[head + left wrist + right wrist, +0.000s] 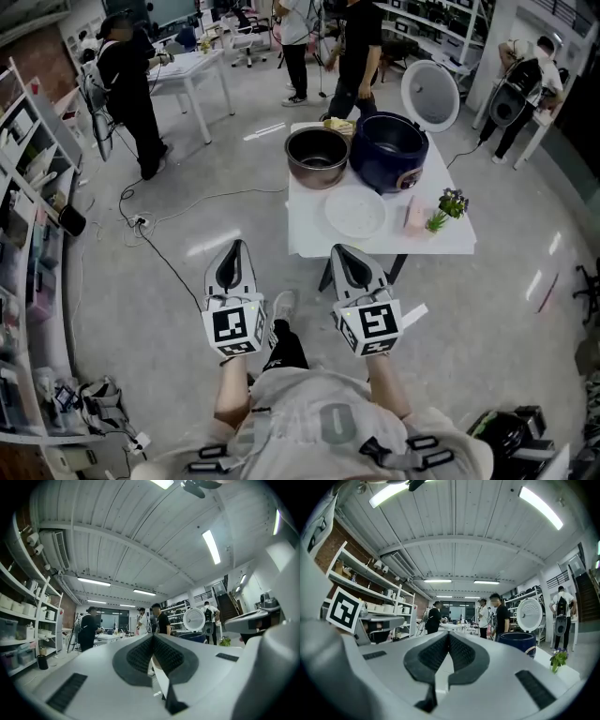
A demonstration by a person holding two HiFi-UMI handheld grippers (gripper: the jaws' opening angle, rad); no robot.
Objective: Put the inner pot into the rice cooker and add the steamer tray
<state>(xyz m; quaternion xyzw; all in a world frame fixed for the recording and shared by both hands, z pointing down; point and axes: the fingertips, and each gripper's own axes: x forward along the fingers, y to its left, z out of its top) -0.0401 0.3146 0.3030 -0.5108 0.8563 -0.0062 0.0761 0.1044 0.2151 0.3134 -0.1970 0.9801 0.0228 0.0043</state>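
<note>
Nothing of the task is under way yet; this is looking like the approach before the first pick-up. The left gripper point(235, 249) and the right gripper point(343, 253) are sitting in the lower middle of the head view. Both have their jaws pressed together on nothing and are pointing toward the white table point(309, 234) in the upper middle.

On the table, the metal inner pot point(317, 157) is standing at the upper left, just beside the dark blue rice cooker point(388, 150), whose lid point(430, 95) is tipped open behind it. The white steamer tray point(355, 212) is lying flat below them.

The next move, I judge, is calling for closing in on the table and opening the jaws to take the pot by its rim.

The tray is lying near the table's front edge, and a small plant point(448, 204) and a pink item point(414, 217) are crowding the right side. Bare floor is lying between the grippers and the table, a cable point(167, 255) is trailing at the left, and a person point(354, 56) is standing just beyond the table.
</note>
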